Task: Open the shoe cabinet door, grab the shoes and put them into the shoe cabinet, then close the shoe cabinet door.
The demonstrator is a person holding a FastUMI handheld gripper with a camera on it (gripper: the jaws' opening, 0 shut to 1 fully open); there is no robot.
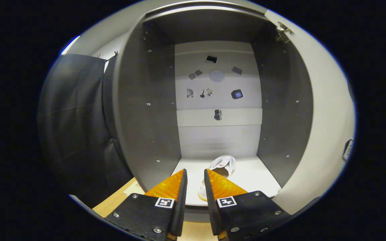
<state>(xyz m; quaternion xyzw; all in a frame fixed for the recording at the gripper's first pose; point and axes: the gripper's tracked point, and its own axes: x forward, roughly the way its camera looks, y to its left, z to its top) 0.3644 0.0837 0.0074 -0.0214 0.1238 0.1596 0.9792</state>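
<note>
The gripper [195, 177] was seen with its orange, textured fingers [168, 185] set narrowly apart, a slim gap left between them and nothing gripped. Just beyond the right fingertip, a white shoe [221, 167] was found lying on the pale, smooth floor of the shoe cabinet [146, 110]. Matte grey side walls dotted with screws were noted, and small dark stickers on the back panel [218, 87]. The door [327, 110] was swung open at the right, its metal hinge [284, 32] exposed.
</note>
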